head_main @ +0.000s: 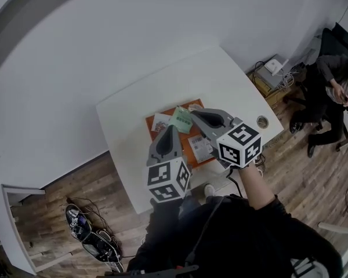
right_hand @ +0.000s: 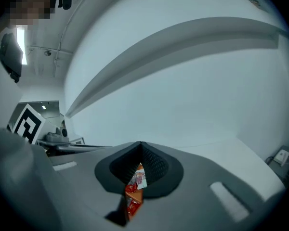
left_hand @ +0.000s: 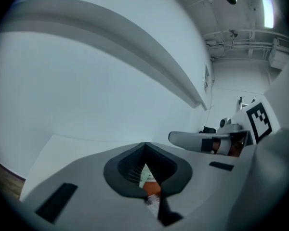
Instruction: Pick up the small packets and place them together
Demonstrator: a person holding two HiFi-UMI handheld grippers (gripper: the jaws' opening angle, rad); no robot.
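Over an orange mat [head_main: 188,149], left gripper [head_main: 169,128] and right gripper [head_main: 196,114], jaws closed, flank a green packet [head_main: 181,119] at 8 and 3 o'clock.

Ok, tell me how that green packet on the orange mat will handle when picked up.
The green packet looks thin and flat, so probably light and floppy; pinched at one edge it may droop. It won't roll. Pushed, it would likely slide and nudge the white packet beside it.
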